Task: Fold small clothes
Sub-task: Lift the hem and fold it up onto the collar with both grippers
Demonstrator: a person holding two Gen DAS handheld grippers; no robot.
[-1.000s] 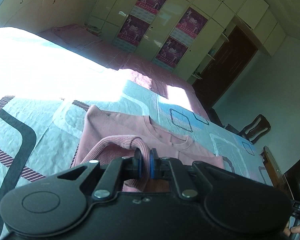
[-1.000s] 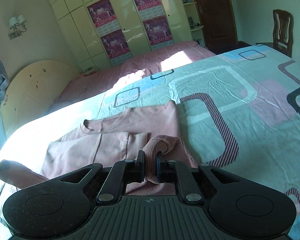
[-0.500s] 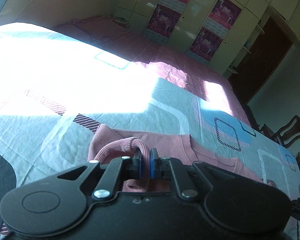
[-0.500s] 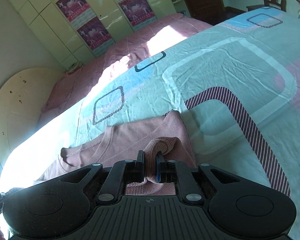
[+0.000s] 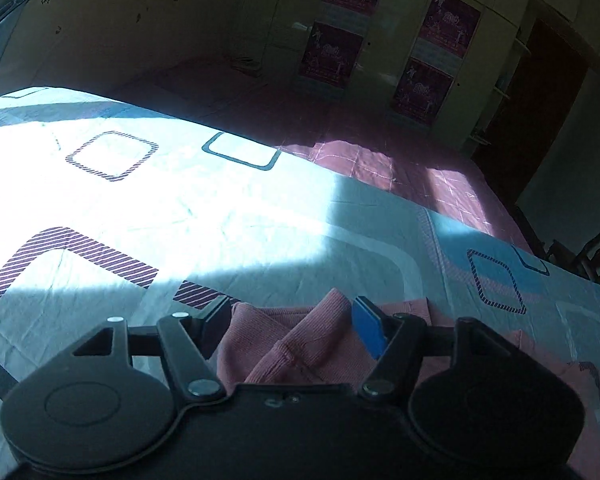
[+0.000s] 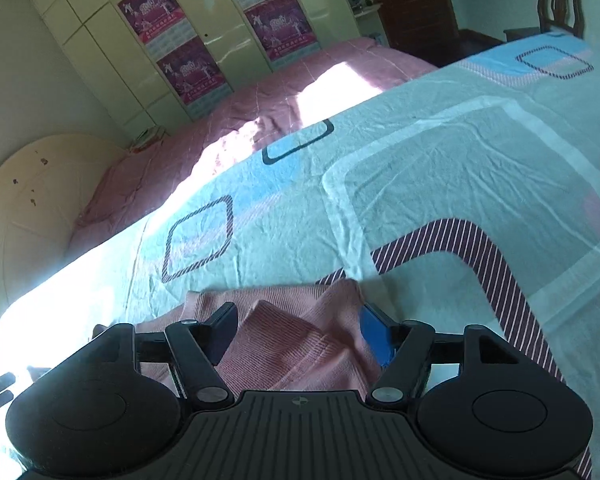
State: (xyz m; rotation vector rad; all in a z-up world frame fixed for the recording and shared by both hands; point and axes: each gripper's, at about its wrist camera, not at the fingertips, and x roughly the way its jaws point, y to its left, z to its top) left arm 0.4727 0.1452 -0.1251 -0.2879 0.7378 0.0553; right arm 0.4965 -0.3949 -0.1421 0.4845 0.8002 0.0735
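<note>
Both the left gripper (image 5: 290, 322) and right gripper (image 6: 300, 328) are opening, jaws wide around the pink top's (image 6: 300, 340) bunched hem on the bed (image 6: 440, 184); ribbing could snag a pad and undo the fold

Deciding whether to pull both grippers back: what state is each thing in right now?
Left gripper: jaws opening, pink cloth loose between them, not pinched.
Right gripper: jaws opening, pink cloth loose between them.
Pink top: folded over, lying on the bed, edge rumpled.
Bedsheet: spread, lightly creased.
</note>
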